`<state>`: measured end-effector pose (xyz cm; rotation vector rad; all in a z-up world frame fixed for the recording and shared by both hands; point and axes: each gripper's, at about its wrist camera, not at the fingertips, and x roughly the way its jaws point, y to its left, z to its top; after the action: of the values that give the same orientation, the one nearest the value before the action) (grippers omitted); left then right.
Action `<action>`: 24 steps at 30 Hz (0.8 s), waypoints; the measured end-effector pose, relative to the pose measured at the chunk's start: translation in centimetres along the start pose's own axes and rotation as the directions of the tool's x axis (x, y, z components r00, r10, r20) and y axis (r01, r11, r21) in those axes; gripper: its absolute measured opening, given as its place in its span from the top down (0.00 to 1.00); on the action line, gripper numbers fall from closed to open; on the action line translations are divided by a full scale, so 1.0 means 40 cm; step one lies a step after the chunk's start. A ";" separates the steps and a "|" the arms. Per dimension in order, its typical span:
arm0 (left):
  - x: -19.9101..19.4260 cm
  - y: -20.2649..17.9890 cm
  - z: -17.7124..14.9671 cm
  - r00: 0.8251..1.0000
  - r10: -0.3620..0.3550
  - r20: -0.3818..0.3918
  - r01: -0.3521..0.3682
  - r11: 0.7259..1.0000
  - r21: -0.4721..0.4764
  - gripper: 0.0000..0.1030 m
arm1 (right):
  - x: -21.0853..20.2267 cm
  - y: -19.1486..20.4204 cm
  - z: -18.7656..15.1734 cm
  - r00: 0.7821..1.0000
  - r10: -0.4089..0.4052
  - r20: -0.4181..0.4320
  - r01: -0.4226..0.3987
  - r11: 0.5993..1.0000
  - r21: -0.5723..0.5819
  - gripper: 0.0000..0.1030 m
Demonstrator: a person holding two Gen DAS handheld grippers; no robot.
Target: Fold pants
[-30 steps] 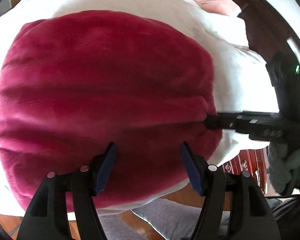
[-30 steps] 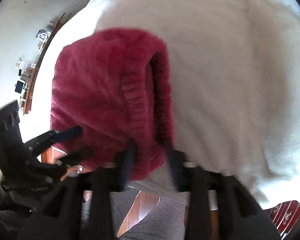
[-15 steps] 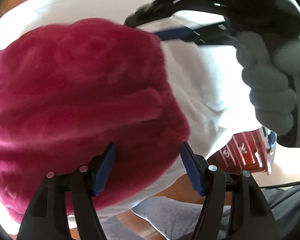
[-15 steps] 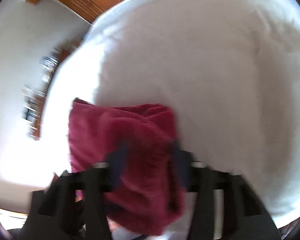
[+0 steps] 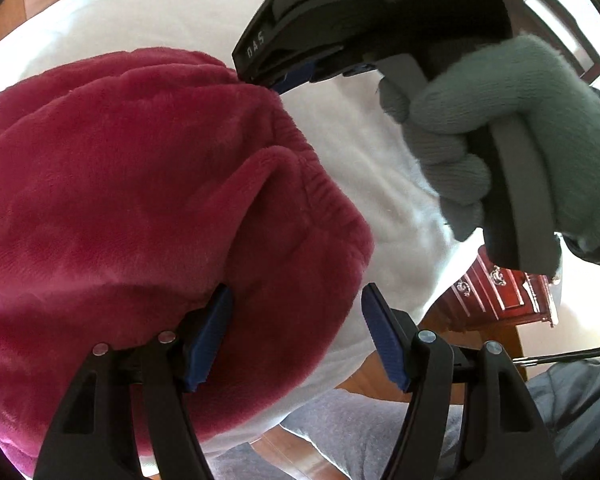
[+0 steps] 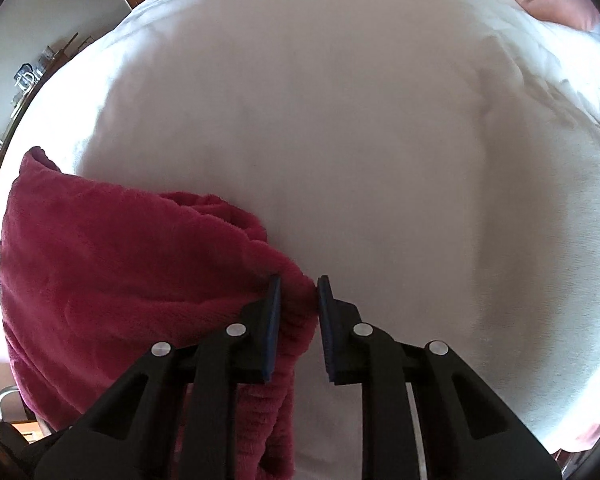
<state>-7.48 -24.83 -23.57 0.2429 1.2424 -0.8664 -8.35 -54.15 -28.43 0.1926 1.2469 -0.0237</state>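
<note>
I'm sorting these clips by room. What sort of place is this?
Most likely a bedroom. The red pants lie on a wide white bed, a pink pillow sits at its far end, and a dark wooden dresser stands beside it.

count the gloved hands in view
1: a grey-gloved hand at upper right of the left wrist view, gripping the right tongs handle above the red pants. The other hand is out of view.
</note>
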 end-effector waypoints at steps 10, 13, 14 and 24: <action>-0.118 0.046 -0.002 0.997 -0.028 0.078 0.034 0.997 -0.066 0.35 | -0.162 -0.015 -0.022 0.992 0.088 0.090 -0.091 0.996 0.026 0.71; -0.166 0.078 -0.006 0.993 -0.018 0.117 0.030 0.994 -0.107 0.35 | -0.224 -0.013 -0.064 0.986 0.122 0.112 -0.127 0.991 0.039 0.71; -0.186 0.090 -0.009 0.991 -0.011 0.132 0.028 0.992 -0.123 0.35 | -0.234 -0.004 -0.079 0.985 0.132 0.115 -0.137 0.990 0.037 0.71; -0.200 0.191 -0.104 0.992 0.095 0.087 -0.075 0.975 -0.209 0.35 | -0.157 0.102 -0.239 0.983 0.184 -0.027 -0.185 0.982 -0.032 0.71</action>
<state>-5.73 -13.71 -20.00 0.0867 1.2117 -0.6629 -18.83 -49.18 -24.85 0.2785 1.2482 0.1611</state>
